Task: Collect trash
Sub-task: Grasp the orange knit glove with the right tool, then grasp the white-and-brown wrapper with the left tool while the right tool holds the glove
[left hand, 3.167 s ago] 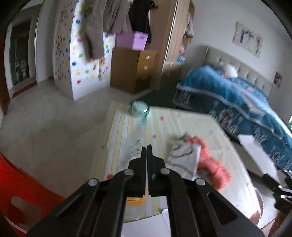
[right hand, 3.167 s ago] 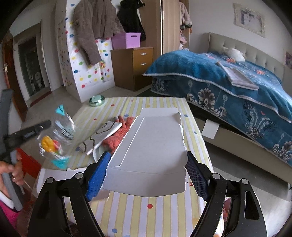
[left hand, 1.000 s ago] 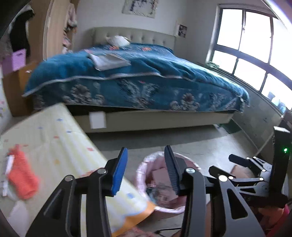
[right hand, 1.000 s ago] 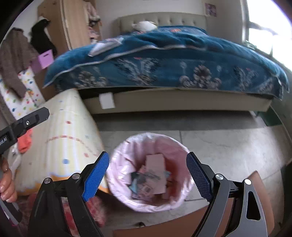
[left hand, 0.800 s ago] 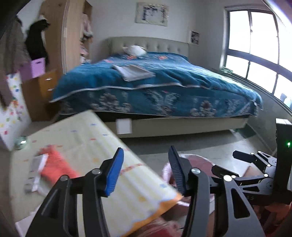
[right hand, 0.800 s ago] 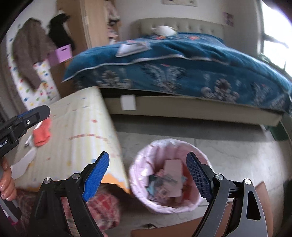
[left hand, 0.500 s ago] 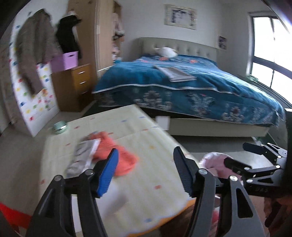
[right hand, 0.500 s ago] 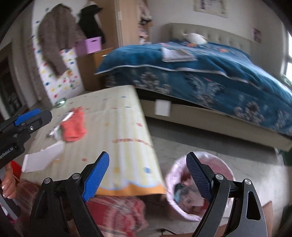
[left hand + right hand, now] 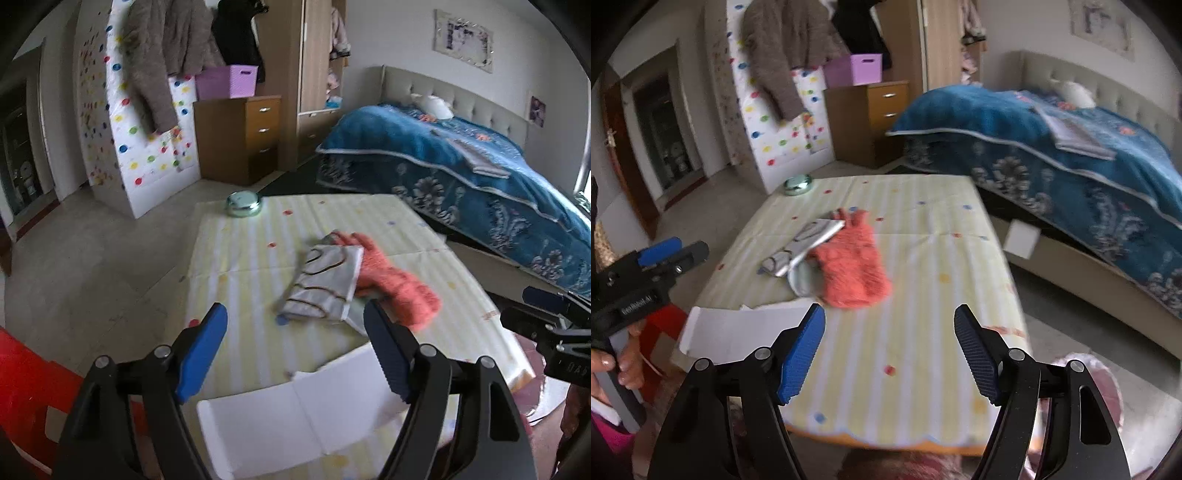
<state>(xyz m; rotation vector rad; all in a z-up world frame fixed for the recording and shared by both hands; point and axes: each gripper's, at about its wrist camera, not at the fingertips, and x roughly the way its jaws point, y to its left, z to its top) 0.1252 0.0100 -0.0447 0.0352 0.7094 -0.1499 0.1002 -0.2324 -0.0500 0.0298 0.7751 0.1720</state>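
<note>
My left gripper [image 9: 294, 306] hangs over the near end of the yellow striped table [image 9: 236, 258], jaws opening, nothing between them. Just below it lies a torn white cardboard sheet [image 9: 295, 417]. Farther along the table lie a grey patterned packet [image 9: 325, 284] and an orange glove [image 9: 391, 280], touching each other. My right gripper [image 9: 889, 310] is over the table's near right part, jaws closing on nothing. In its view the cardboard sheet [image 9: 738, 332] is at lower left, and the glove [image 9: 853, 266] and the packet [image 9: 805, 243] are ahead. The pink-lined bin [image 9: 1108, 398] stands on the floor at lower right.
A round green tin [image 9: 243, 203] sits at the table's far left corner. A red chair [image 9: 29, 398] stands left of the table. The blue-covered bed [image 9: 1071, 155] fills the right side. A hand holds the left gripper [image 9: 690, 249] at the left edge.
Both views swung from the bin on the floor back to the table. The left jaws widened, the right jaws narrowed a little. The cardboard and wrapper held earlier are gone from the jaws.
</note>
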